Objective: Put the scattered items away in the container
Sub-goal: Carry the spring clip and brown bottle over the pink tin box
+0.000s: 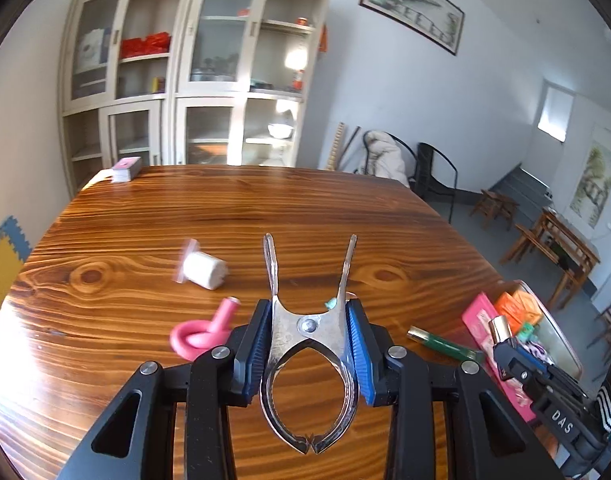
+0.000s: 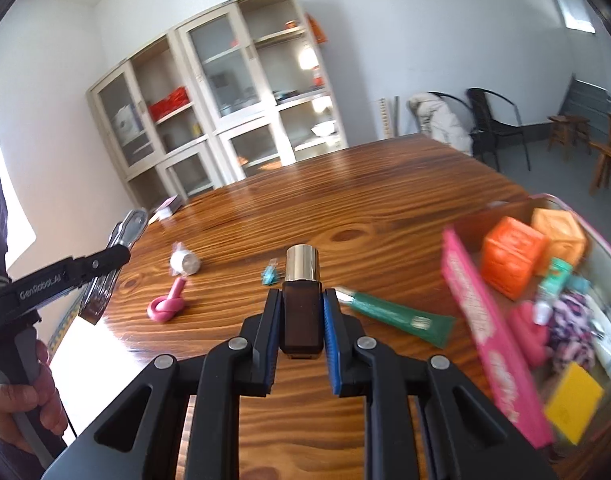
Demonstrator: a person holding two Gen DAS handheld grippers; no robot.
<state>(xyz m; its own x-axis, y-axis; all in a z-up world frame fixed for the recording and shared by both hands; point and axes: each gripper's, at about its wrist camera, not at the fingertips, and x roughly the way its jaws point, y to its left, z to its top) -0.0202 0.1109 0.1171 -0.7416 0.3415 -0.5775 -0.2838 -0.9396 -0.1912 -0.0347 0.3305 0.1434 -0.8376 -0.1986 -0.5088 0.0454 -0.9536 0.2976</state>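
Observation:
My left gripper (image 1: pixel 311 354) is shut on a large metal spring clamp (image 1: pixel 310 344), held above the wooden table (image 1: pixel 265 208). My right gripper (image 2: pixel 301 322) is shut on a small dark brown bottle with a gold cap (image 2: pixel 301 292), also above the table. On the table lie a white roll in clear wrap (image 1: pixel 205 269), a knotted pink tube (image 1: pixel 203 334), a green tube (image 2: pixel 397 314) and a small teal item (image 2: pixel 270 275). The container (image 2: pixel 601 248) stands at the right, holding orange cubes (image 2: pixel 513 258), a pink box (image 2: pixel 489 336) and other items.
A pink-edged box (image 1: pixel 125 169) lies at the table's far left corner. Cream cabinets (image 1: pixel 193 76) stand behind the table, chairs (image 1: pixel 437 176) and wooden stools to the right. A person's hand (image 2: pixel 21 400) holds the left gripper's handle.

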